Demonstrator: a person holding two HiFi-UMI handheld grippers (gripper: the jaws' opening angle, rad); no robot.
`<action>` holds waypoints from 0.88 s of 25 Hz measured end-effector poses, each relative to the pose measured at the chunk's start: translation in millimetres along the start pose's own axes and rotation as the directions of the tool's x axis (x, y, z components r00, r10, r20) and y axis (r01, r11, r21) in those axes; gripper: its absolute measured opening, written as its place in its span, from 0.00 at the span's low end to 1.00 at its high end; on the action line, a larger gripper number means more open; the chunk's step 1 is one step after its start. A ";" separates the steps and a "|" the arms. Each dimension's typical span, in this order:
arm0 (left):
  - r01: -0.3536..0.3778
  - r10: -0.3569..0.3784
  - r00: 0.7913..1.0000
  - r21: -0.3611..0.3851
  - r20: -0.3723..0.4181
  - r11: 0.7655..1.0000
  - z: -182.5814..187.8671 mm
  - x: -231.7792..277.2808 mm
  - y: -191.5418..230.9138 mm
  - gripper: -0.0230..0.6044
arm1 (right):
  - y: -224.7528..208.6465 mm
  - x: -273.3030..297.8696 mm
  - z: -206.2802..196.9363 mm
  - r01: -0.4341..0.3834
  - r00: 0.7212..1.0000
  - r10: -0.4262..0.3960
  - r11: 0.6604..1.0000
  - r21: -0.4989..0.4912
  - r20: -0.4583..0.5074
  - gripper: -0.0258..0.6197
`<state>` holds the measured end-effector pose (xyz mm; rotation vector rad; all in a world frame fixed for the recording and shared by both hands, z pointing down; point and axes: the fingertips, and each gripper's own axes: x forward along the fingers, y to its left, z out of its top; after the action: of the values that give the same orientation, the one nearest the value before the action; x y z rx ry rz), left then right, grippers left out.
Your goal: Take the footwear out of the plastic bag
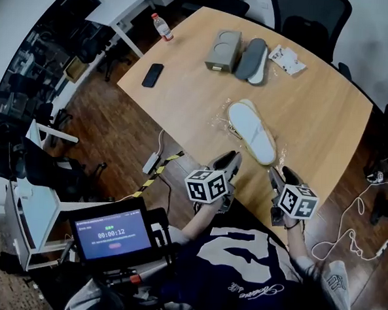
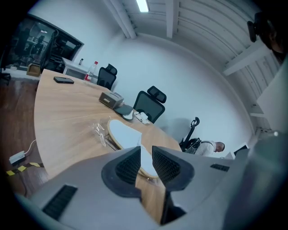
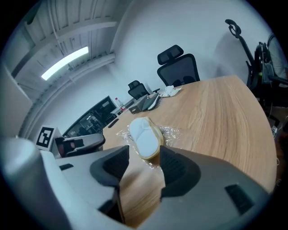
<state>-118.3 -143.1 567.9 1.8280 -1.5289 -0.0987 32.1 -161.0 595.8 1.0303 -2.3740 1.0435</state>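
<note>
screen (image 1: 112,234) near the left gripper (image 1: 227,162) seems to read 00:00:12.

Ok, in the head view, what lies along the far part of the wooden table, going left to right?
Clear plastic bottle with a red cap and label → grey cardboard box → dark grey flat slipper → small white crumpled packet.

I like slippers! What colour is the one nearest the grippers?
The slipper is white with a yellowish-tan edge, clearest in the head view.
</note>
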 end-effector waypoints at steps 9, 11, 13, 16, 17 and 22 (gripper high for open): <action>0.052 -0.051 0.998 0.042 -0.039 0.998 -69.4 -47.9 -52.8 0.17 | 39.8 -51.3 -39.9 -0.194 0.981 0.194 0.980 -0.050 -0.003 0.36; 0.047 -0.046 0.998 0.039 -0.044 0.998 -77.9 -61.1 -54.8 0.17 | 50.8 -53.4 -51.5 -0.234 0.972 0.233 0.971 -0.043 -0.017 0.35; 0.044 -0.043 0.998 0.030 -0.038 0.999 -81.9 -73.7 -56.4 0.16 | 61.2 -55.8 -61.7 -0.268 0.963 0.267 0.963 -0.032 -0.032 0.35; 0.045 -0.045 0.999 0.022 -0.014 0.999 -86.2 -93.4 -56.6 0.14 | 76.3 -59.6 -76.6 -0.306 0.951 0.304 0.952 -0.028 -0.052 0.35; 0.048 -0.048 0.999 0.025 -0.001 0.999 -86.6 -100.3 -55.1 0.07 | 81.9 -59.8 -81.2 -0.315 0.948 0.312 0.949 -0.034 -0.059 0.35; 0.066 -0.067 0.997 0.048 0.032 0.997 -87.3 -136.8 -44.9 0.04 | 110.9 -59.7 -105.2 -0.340 0.938 0.335 0.939 -0.047 -0.089 0.34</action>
<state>-77.6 19.6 552.8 1.9233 -1.5049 -0.1263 -6.8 -2.5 578.3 0.5565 -2.5553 1.0920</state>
